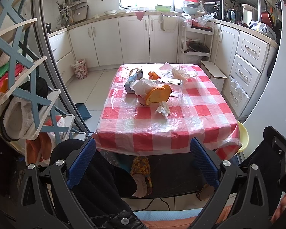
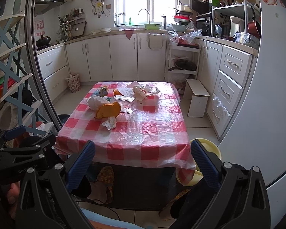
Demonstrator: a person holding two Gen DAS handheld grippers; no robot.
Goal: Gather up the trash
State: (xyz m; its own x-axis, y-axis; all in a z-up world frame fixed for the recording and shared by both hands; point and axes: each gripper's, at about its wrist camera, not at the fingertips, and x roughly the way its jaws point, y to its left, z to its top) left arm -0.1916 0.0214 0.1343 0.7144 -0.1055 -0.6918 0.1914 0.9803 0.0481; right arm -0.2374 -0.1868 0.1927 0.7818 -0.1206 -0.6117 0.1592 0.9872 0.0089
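Both hand-held grippers, left (image 1: 143, 162) and right (image 2: 143, 162), spread wide, empty, short of desk (image 2: 124, 148) near edge; crumpled tissue (image 2: 109, 123) ahead on desk, far-left of right unit, closer to left unit.

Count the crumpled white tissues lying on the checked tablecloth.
1: a crumpled tissue in front of the orange peel, toward the table's near-left. Others may hide under the plastic bags.
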